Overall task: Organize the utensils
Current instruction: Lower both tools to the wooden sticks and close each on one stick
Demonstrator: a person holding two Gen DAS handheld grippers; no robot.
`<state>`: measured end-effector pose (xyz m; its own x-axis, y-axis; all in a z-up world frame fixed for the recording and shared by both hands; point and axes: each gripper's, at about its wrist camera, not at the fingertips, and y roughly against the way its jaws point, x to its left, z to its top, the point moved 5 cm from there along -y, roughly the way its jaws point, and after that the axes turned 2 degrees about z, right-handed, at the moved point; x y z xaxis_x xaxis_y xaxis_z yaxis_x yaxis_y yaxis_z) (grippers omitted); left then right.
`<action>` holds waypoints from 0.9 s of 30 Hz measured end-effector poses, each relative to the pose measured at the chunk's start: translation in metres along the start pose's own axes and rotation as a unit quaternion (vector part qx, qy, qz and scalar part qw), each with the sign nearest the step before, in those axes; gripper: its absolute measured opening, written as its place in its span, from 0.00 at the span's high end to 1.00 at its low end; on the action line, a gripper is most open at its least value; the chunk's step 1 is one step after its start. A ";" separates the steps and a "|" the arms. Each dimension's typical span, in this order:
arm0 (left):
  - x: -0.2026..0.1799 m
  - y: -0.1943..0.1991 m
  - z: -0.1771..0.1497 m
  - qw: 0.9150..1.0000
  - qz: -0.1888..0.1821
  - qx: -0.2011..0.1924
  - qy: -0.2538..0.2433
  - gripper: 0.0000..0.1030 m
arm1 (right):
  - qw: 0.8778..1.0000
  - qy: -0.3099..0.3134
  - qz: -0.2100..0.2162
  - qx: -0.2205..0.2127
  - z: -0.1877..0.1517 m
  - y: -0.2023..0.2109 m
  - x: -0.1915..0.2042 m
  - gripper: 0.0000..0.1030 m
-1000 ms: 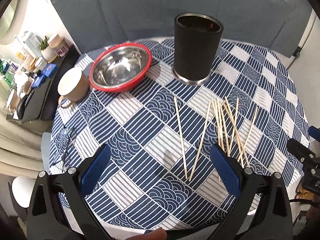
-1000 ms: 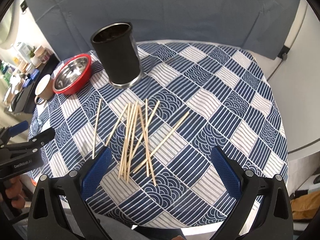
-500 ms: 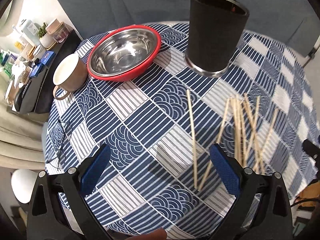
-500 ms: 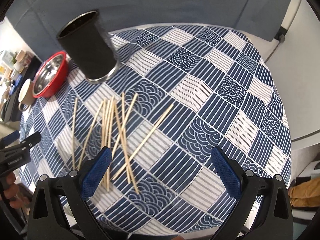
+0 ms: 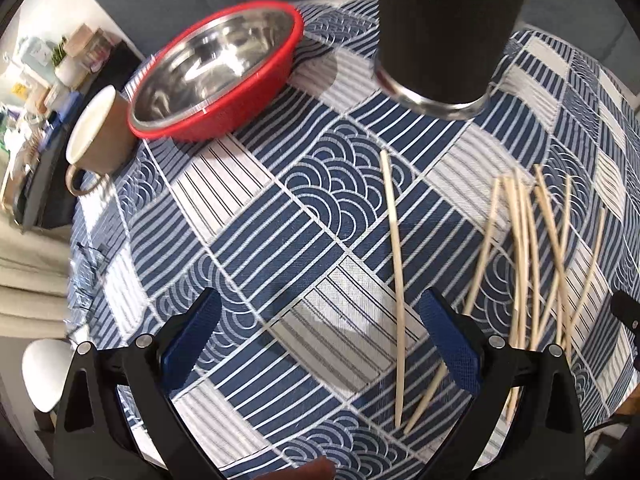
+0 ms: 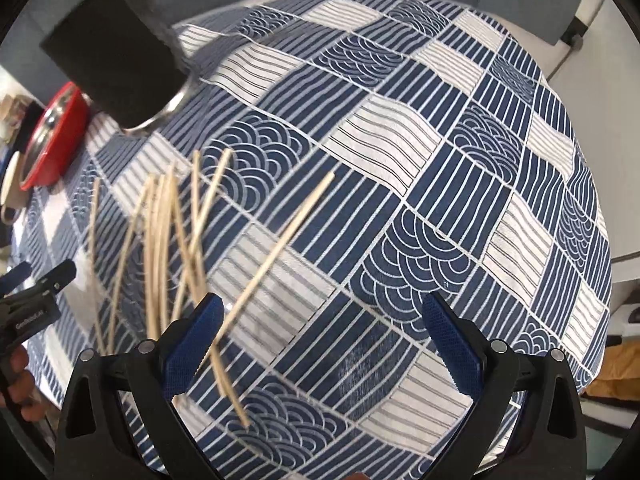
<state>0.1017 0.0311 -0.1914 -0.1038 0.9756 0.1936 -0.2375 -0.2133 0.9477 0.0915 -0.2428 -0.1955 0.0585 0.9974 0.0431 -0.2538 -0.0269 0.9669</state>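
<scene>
Sticks: thin pale wooden chopsticks [image 5: 396, 280] lay scattered on the blue-and-white patterned tablecloth [image 5: 256, 240], near the tall black cylindrical holder [image 5: 444, 28].
Handling: probably light, stiff, rolly; I'd pinch mid-length.
Grippers: left gripper [image 5: 320, 336] and right gripper [image 6: 320, 336] both gaped wide, empty.
Views: only the left showed the tan mug [image 5: 100, 132] clearly.

Patterned tablecloth [image 5: 248, 248] carries scattered chopsticks [image 5: 524, 248], black holder [image 5: 444, 28], red-rimmed bowl [image 5: 216, 68], mug [image 5: 100, 132]
</scene>
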 end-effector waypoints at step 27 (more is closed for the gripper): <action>0.010 -0.043 0.012 0.996 -0.051 -0.034 0.063 0.04 | 0.999 -0.038 -0.017 -0.027 0.016 -0.047 -0.009 0.06</action>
<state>0.1223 0.0510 -0.2267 -0.1958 0.9789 0.0592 -0.3167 -0.1202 0.9409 0.1180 -0.2519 -0.2378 0.1397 0.9897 0.0317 -0.3024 0.0122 0.9531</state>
